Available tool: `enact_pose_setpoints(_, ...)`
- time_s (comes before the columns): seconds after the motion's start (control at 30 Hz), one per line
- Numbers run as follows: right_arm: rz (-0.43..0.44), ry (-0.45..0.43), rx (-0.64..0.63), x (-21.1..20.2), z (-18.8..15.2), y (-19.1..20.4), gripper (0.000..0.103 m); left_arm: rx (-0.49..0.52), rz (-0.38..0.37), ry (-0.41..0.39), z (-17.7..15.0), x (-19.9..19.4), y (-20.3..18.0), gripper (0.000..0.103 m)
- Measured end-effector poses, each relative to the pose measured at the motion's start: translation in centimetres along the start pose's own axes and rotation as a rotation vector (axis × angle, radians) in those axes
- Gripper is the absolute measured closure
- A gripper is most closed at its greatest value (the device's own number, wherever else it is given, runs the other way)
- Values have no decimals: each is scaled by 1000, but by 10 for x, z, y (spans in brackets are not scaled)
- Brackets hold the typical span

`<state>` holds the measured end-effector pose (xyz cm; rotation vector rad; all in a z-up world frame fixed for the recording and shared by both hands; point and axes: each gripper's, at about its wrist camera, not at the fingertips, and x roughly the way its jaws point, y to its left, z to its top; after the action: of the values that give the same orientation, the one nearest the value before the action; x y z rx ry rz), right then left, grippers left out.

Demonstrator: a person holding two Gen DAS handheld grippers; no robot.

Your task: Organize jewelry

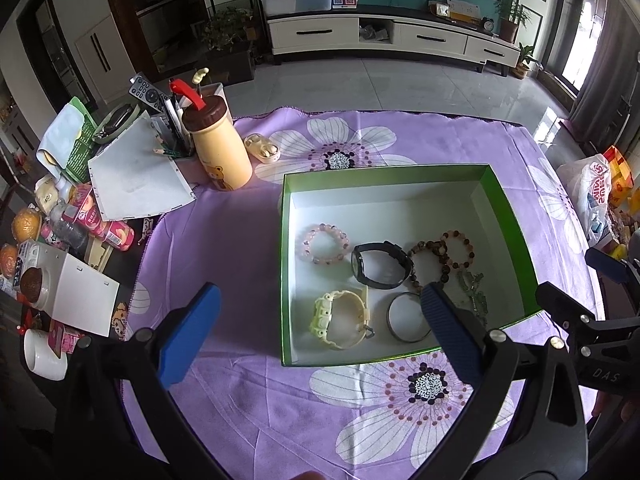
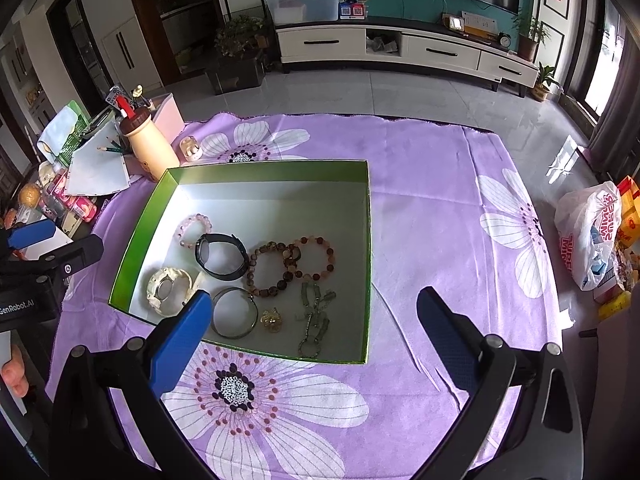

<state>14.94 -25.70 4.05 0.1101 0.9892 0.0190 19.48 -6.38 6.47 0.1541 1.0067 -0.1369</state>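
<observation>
A green box (image 1: pixel 285 240) (image 2: pixel 140 224) with a white floor sits on the purple flowered cloth. In it lie a pink bead bracelet (image 1: pixel 325 245) (image 2: pixel 195 225), a black watch (image 1: pixel 382 265) (image 2: pixel 221 256), a cream watch (image 1: pixel 340 319) (image 2: pixel 168 289), a metal bangle (image 1: pixel 406 320) (image 2: pixel 234 313), brown bead bracelets (image 1: pixel 444 254) (image 2: pixel 290 266), a green chain (image 2: pixel 314 318) and a gold charm (image 2: pixel 273 320). My left gripper (image 1: pixel 320 308) is open and empty, above the box's near left. My right gripper (image 2: pixel 316 312) is open and empty, above the box's near right corner.
A cream bottle with a brown lid (image 1: pixel 218 144) (image 2: pixel 146 146), an earbud case (image 1: pixel 262 146), a pen holder, papers and snack packs (image 1: pixel 100 224) crowd the table's left side. A white plastic bag (image 2: pixel 590 232) lies at the right edge.
</observation>
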Motion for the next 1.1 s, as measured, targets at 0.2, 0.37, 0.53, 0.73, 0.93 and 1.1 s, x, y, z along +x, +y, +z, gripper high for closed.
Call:
enact_pose_setpoints(0.2,-3,-7,-6,-4,1,2,1,1,4,-1,0,0,0,2)
enact_pose_setpoints(0.37,-11,-5,-1,-3,2,1,1,3,9,-1,0,1,0,2)
enact_pose_setpoints(0.53,-13,1,-3,-2,1,0,1,1,14,4,-1,3,3,2)
enact_pose_setpoints(0.73,-12,5,5,1,2,-1,1,4,22,12,-2,5,4,2)
enact_pose_setpoints(0.93,-15,9,-8,3,1,2,1,4,8,8,-1,6,4,2)
enact_pose_setpoints(1.1,-15,11,-8,4,1,4,1,12,16,-1,-2,6,2,2)
